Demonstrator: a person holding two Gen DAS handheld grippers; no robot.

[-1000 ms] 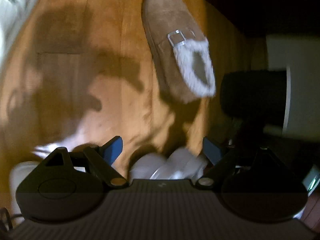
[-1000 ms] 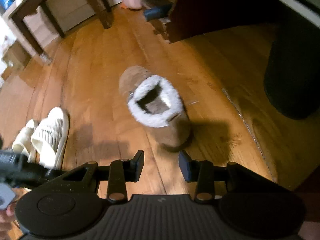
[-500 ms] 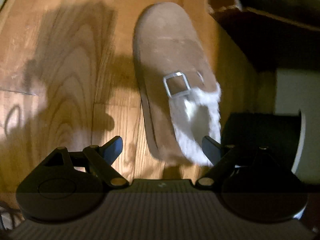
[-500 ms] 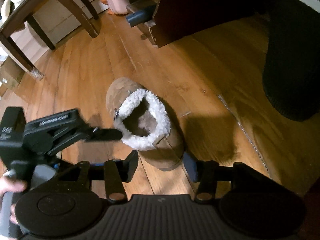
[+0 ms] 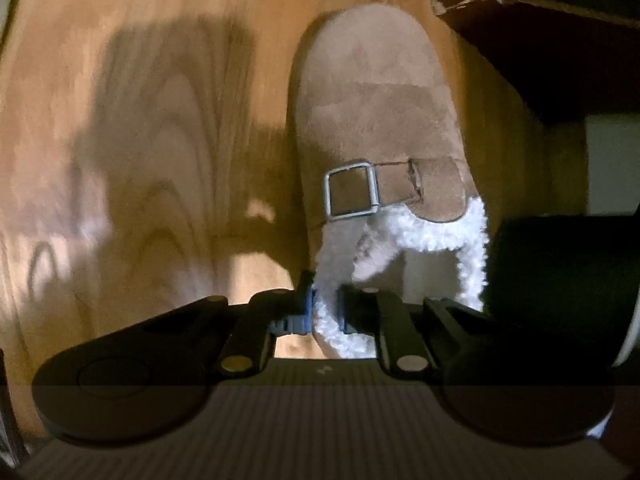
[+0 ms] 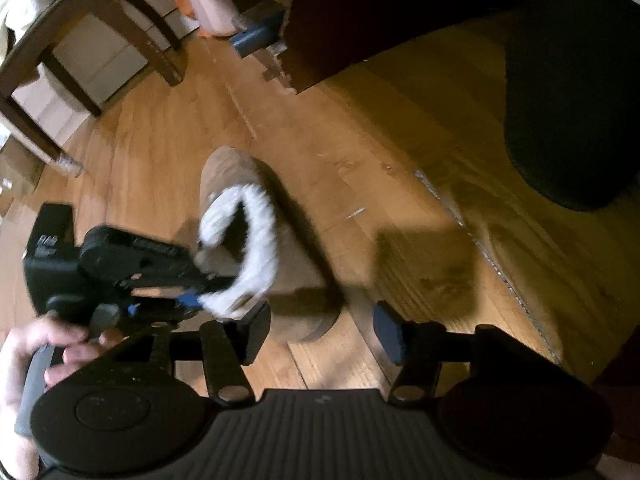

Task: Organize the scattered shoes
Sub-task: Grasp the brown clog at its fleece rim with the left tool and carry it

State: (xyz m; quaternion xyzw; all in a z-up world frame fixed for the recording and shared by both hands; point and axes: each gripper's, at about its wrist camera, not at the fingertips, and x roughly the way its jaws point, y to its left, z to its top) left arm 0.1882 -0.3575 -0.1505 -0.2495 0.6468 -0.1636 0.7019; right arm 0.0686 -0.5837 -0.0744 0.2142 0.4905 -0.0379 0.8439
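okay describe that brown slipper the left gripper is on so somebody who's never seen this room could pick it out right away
On the wooden floor, beside the dark cabinet, lies one tan suede slipper. The left gripper is closing on its fluffy white lining. A silver buckle across the top sets it apart.

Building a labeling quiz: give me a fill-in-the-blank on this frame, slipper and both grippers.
1. The left gripper is closing its fingers on the slipper's white ____ collar.
2. The metal buckle sits on a strap across the slipper's ____ suede upper.
3. The slipper rests on a ____ floor.
4. The right gripper has ____ between its opening fingers.

Missing words: fleece; brown; wooden; nothing
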